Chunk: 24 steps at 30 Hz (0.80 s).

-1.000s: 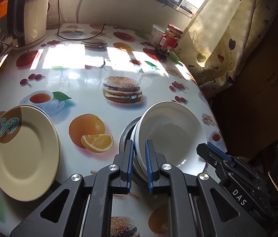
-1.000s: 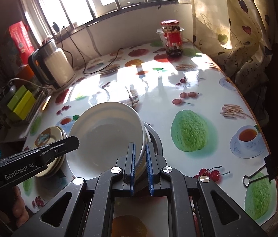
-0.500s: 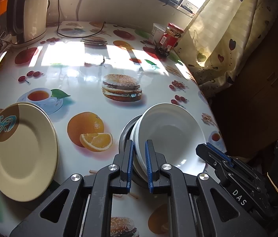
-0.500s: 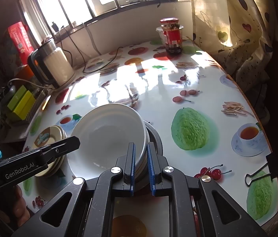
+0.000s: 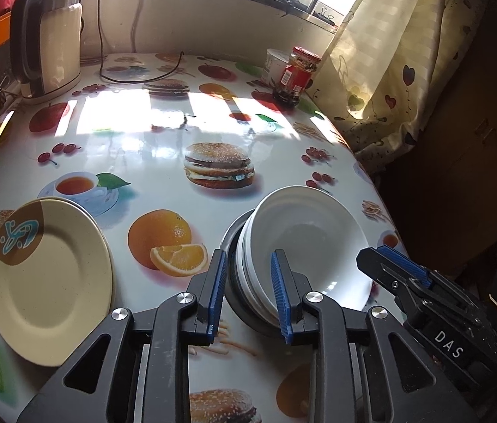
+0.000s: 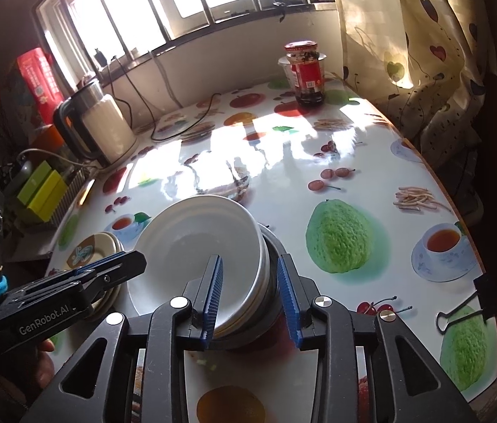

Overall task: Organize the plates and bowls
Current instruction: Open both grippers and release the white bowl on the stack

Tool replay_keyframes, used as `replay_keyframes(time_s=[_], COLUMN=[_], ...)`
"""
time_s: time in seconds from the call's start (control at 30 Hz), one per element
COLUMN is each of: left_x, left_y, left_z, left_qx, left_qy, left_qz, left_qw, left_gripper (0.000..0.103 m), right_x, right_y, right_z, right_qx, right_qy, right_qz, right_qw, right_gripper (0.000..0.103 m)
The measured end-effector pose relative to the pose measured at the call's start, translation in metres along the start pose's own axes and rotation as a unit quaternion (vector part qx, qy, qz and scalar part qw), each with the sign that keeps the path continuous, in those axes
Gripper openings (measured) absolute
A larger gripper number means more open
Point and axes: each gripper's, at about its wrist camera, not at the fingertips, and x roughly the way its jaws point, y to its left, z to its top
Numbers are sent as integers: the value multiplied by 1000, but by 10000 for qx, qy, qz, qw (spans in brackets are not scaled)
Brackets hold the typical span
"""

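Sunlit fruit-print table (image 5: 163,176) by window — both grippers spread, just opening around stacked bowls (image 5: 304,236).

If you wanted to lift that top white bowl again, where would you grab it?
Probably by its thin rim. The top white bowl is nested in a stack, so only the rim stands clear. The left tongs and right tongs, jaws just opened, straddle the stacked rims on opposite sides; close there.

A stack of white bowls (image 5: 304,243) sits nested in a grey metal bowl (image 5: 229,243) on the fruit-printed table, the top bowl tilted and empty. Well apart to its left lies a small stack of cream plates (image 5: 47,278), flat, the top one bearing a brown patch with a blue motif.
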Motion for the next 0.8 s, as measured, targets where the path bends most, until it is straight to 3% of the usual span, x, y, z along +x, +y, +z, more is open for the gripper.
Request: replay_keyframes(time_s=[0.07,0.3,0.8], left_x=[-6,-16,-14], left_y=[-1,5,24], left_z=[-1,-5,-28], left_qx=[145,231,285], left_qy=[-146,-268,-135], left_qz=[97,143,313], left_qw=[9997,9993,9990], left_gripper=[37,37,38], right_x=[-3,-13,-19], right_y=[-1,-13,-43], right_z=[0,-2,-13], right_qx=[18,154,481], right_qy=[-45,-144,-133], right_qz=[6,-42,-223], right_qw=[10000,9998,9985], right_gripper=[35,38,43])
